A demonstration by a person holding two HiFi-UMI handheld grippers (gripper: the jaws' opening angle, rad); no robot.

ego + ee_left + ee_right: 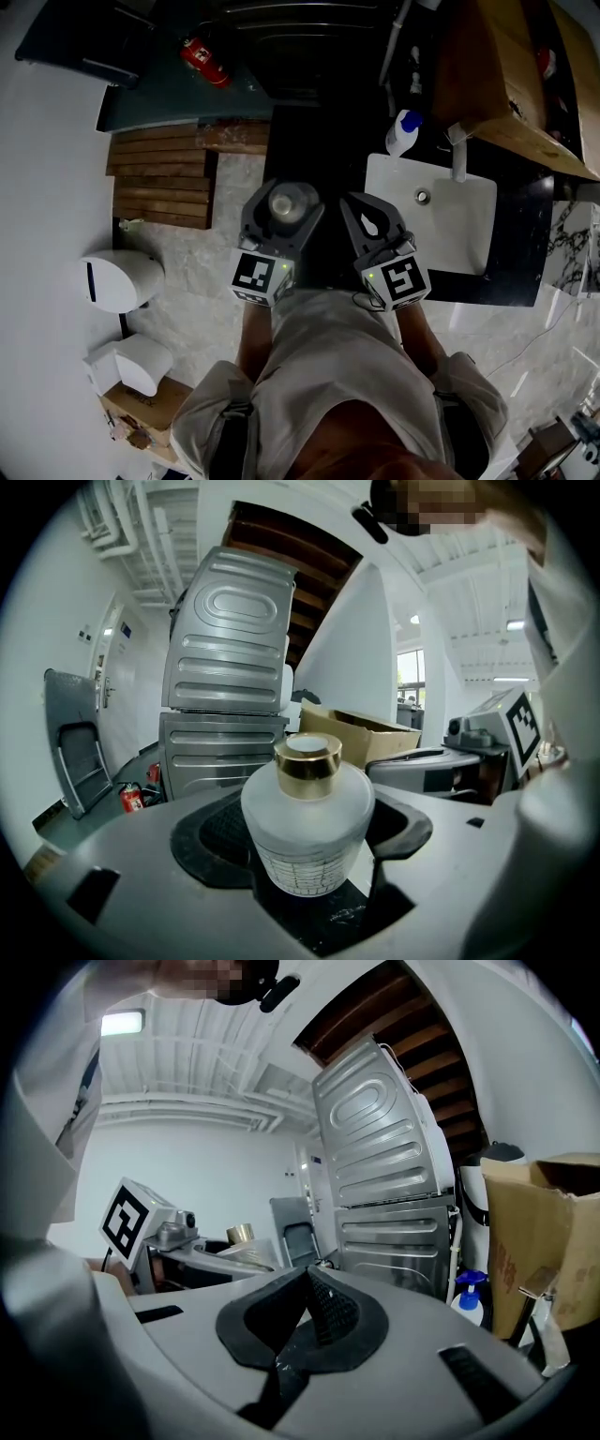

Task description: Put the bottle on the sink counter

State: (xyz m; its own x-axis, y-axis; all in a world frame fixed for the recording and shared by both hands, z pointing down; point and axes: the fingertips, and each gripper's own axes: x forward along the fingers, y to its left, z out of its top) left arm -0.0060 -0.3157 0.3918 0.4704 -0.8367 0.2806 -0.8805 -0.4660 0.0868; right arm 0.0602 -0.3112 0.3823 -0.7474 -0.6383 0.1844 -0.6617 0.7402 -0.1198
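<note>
left gripper (306,850) clasps bottle (307,803); right gripper (306,1321) fingers (335,1312) touching.

Dim from above, bright fisheye close-ups.
Head view dark, white rectangular basin (441,225) glaring at 3 o'clock; gripper views bend into black corners, the right one's ceiling strip lamp (122,1023) shining at 10 o'clock.

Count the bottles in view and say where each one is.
2. A frosted bottle with a gold cap is clamped in the left gripper. A spray bottle with a blue top stands on the dark counter by the sink's far corner. Others may be hidden.
</note>
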